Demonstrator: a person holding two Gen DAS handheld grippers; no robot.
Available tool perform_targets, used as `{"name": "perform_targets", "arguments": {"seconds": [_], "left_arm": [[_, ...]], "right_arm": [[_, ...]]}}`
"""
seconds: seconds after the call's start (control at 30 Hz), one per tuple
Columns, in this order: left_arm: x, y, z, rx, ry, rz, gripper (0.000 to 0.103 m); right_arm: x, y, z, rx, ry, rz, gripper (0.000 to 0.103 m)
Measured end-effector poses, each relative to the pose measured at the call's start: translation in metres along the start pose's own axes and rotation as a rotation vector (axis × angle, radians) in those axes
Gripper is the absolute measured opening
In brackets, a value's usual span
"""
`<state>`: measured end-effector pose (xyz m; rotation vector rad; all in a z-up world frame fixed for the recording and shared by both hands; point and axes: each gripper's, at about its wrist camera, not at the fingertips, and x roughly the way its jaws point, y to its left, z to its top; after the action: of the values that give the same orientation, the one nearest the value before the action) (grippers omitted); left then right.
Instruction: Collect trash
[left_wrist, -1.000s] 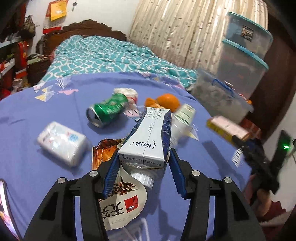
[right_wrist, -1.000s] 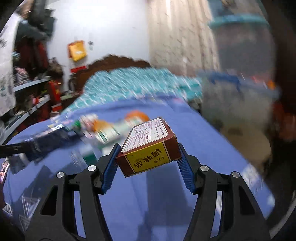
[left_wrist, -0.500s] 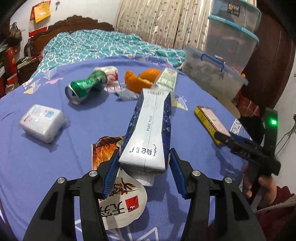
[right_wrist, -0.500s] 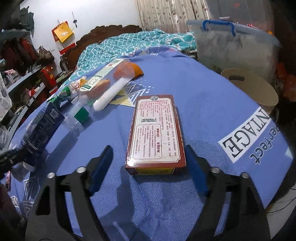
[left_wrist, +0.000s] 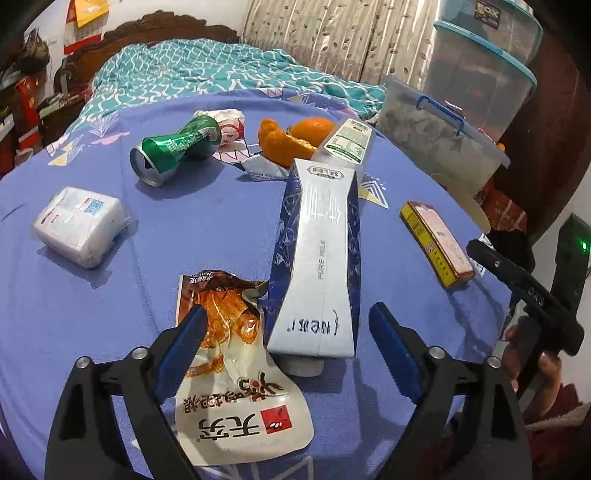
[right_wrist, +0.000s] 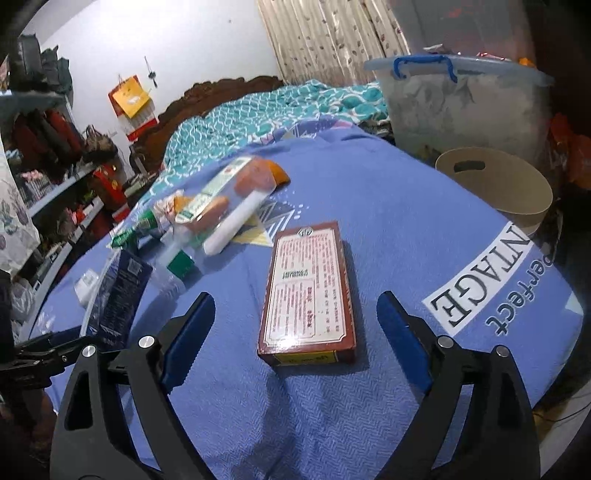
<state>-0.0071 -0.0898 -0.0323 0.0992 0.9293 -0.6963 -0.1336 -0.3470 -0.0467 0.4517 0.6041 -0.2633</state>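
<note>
A blue and white milk carton (left_wrist: 317, 266) lies on the blue cloth, its near end propped on a plastic bottle. My left gripper (left_wrist: 288, 328) straddles that end with its jaws opening, pads clear of the carton. A red and yellow box (right_wrist: 308, 291) lies flat on the cloth in the right wrist view. My right gripper (right_wrist: 295, 317) stands around its near end, jaws opening and not touching it. The same box (left_wrist: 436, 243) shows at the right of the left wrist view.
An orange and white snack wrapper (left_wrist: 236, 373), a crushed green can (left_wrist: 173, 149), a white tissue pack (left_wrist: 77, 225), orange peel (left_wrist: 291, 142) and a clear plastic bottle (right_wrist: 218, 206) lie on the cloth. A tan bin (right_wrist: 495, 186) and lidded storage tubs (right_wrist: 458, 107) stand past the right edge.
Both grippers came down and let go. The milk carton and the red box, held a second ago, now lie on the cloth between spread fingers.
</note>
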Motion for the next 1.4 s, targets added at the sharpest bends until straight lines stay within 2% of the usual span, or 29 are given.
{"name": "perform_targets", "arguments": {"seconds": [0.27,0.33,0.43,0.5,0.53,0.6,0.63,0.67,0.7,0.8,1.0,1.2,1.4], "left_arm": [[0.013,-0.014,0.013,0.004,0.033,-0.023,0.091],[0.018,-0.019,0.016,0.016,0.036,-0.01,0.091],[0.028,-0.022,0.02,0.022,0.042,0.051,0.089],[0.033,-0.02,0.02,0.013,0.053,0.06,0.075],[0.036,-0.019,0.02,0.014,0.068,0.067,0.062],[0.033,-0.022,0.018,0.054,0.055,0.097,0.053],[0.028,-0.025,0.018,0.065,0.044,0.088,0.048],[0.025,-0.027,0.019,0.063,0.042,0.063,0.048],[0.021,-0.028,0.019,0.06,0.039,0.034,0.048],[0.008,-0.046,0.023,0.107,0.003,-0.043,0.048],[0.026,-0.089,0.044,0.2,0.039,-0.161,0.048],[0.09,-0.151,0.085,0.323,0.14,-0.272,0.048],[0.161,-0.243,0.139,0.435,0.237,-0.372,0.048]], "right_arm": [[0.008,-0.003,-0.005,-0.009,0.04,0.007,0.09],[0.011,-0.003,-0.007,-0.011,0.055,0.012,0.09],[0.018,-0.001,-0.007,-0.025,0.067,0.014,0.09],[0.023,0.0,-0.005,-0.037,0.074,0.012,0.09],[0.025,0.001,-0.005,-0.042,0.08,0.009,0.09],[0.034,0.002,-0.003,-0.059,0.103,-0.001,0.088],[0.04,0.003,-0.003,-0.068,0.12,0.0,0.083],[0.043,0.005,-0.003,-0.081,0.131,0.003,0.064],[0.042,0.007,-0.004,-0.106,0.121,-0.016,0.063],[0.035,0.003,-0.006,-0.079,0.082,0.021,0.062],[0.013,-0.019,-0.003,-0.034,-0.046,-0.037,0.062],[0.0,-0.081,0.017,0.109,-0.095,-0.137,0.062],[-0.004,-0.16,0.045,0.29,-0.104,-0.209,0.063]]}}
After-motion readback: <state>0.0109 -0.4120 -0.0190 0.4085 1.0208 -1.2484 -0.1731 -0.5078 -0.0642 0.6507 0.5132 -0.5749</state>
